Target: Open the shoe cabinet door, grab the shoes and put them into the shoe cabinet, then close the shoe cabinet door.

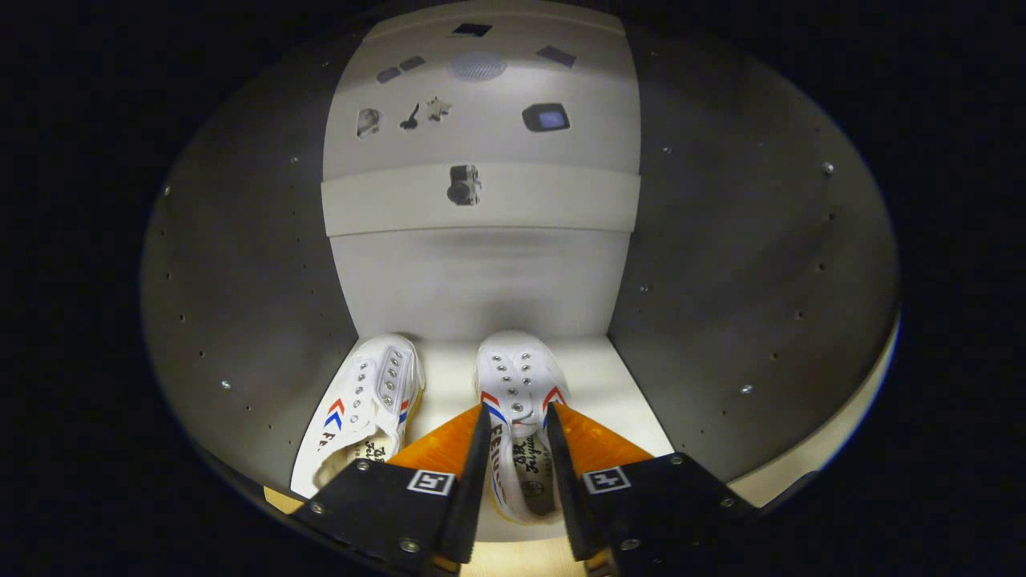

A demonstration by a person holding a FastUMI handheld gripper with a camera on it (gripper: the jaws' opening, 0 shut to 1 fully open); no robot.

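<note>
Gripper (517, 437) reaches into the shoe cabinet (240, 304), fingers either side of the right-hand shoe (521, 417); jaws part-spread, black pads flank the shoe's heel opening, orange finger faces (437, 449) slope outwd; cannot tell whether both pads actually press the shoe's sides, gap looks tight but contact is unclear. Shoe is white w/ red-blue chevrons and metal eyelets, toe pointing to the cabinet's back panel (481, 280); it rests on the pale cabinet floor (617, 401). Second matching shoe (365, 409) lies just left of it, beside the left finger, slightly angled, apart from the first. Dark side walls (745, 304) w/ peg holes rise on both sides; a light horizontal band (481, 199) crosses the back higher up.
</note>
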